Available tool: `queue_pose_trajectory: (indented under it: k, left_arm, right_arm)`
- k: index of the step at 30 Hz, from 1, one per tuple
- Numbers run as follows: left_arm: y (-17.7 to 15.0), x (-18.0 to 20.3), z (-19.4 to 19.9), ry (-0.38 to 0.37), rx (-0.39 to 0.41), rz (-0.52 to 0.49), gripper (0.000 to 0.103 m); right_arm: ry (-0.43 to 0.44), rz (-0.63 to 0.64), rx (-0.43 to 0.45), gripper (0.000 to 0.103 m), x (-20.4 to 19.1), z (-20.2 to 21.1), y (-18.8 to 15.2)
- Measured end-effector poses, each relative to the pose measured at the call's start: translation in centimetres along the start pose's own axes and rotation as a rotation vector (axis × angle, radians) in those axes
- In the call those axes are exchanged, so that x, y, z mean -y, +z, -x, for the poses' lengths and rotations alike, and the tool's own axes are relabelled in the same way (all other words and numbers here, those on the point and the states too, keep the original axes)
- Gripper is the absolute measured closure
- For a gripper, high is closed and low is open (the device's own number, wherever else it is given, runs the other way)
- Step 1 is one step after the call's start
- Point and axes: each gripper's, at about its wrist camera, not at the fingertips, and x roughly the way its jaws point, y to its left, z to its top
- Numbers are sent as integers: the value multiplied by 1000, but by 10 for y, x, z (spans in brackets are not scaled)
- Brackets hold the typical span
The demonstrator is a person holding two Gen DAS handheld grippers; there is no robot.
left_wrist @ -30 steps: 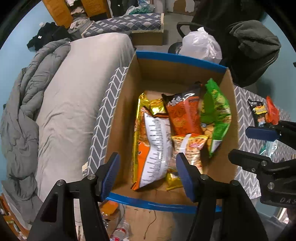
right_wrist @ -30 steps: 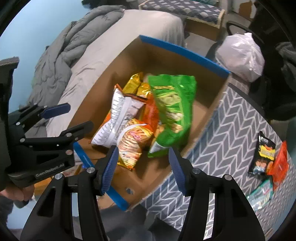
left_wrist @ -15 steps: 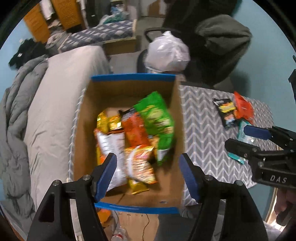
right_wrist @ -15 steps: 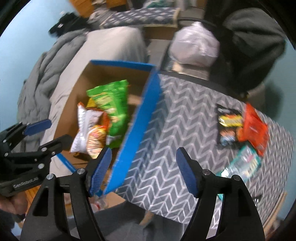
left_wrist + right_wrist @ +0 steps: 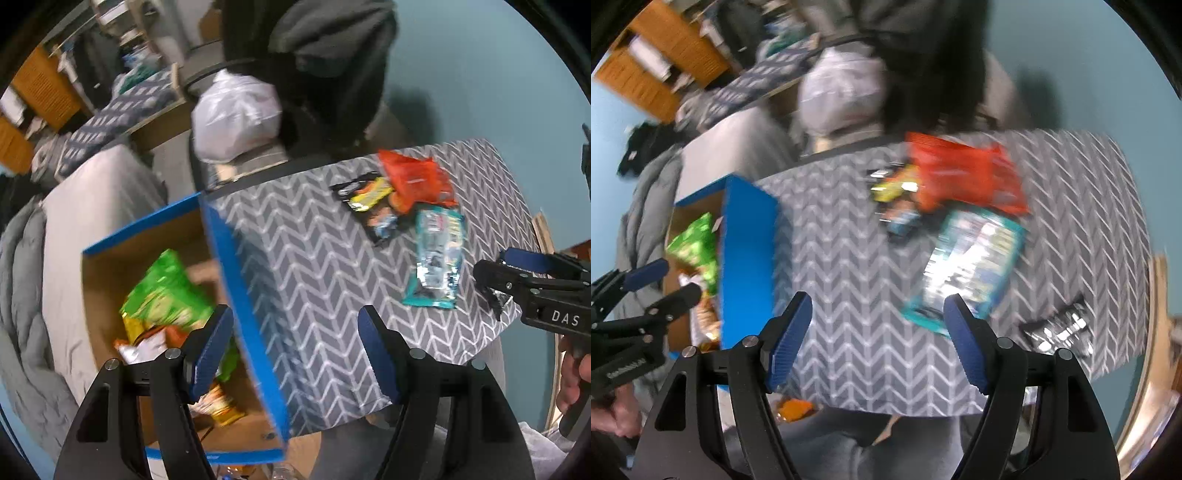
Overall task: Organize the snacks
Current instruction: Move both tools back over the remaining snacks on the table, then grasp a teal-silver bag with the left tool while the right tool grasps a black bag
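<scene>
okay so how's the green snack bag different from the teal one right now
Place: the green snack bag sits inside the cardboard box, while the teal snack bag lies out on the chevron-patterned table.
Pose: the green bag leans on the other packets in the box; the teal bag lies flat.
Surroundings: the green bag is crowded by other bags; the teal bag has only the orange bag and the black bag nearby.
Both are shiny sealed packets, and neither tool touches them.

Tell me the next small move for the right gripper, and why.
Probably lower the right gripper onto the teal packet and close. Its jaws are open and empty, the packet lies nearest ahead on the table, and the box already holds other snacks.
</scene>
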Motion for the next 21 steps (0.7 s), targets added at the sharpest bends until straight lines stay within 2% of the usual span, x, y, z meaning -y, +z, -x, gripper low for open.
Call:
queue_pose_trajectory:
  k: [10, 16, 21]
  left_arm:
    - [28, 75, -26, -26, -30, -136, 31]
    - [36, 109, -52, -43, -84, -178, 30]
    - [42, 132, -73, -63, -126, -187, 30]
  right_arm:
    - [-88, -277, -35, 28, 130, 0, -34]
    - [-121, -408, -48, 28, 189, 0, -53]
    - [-118, -521, -66, 27, 222, -10, -70]
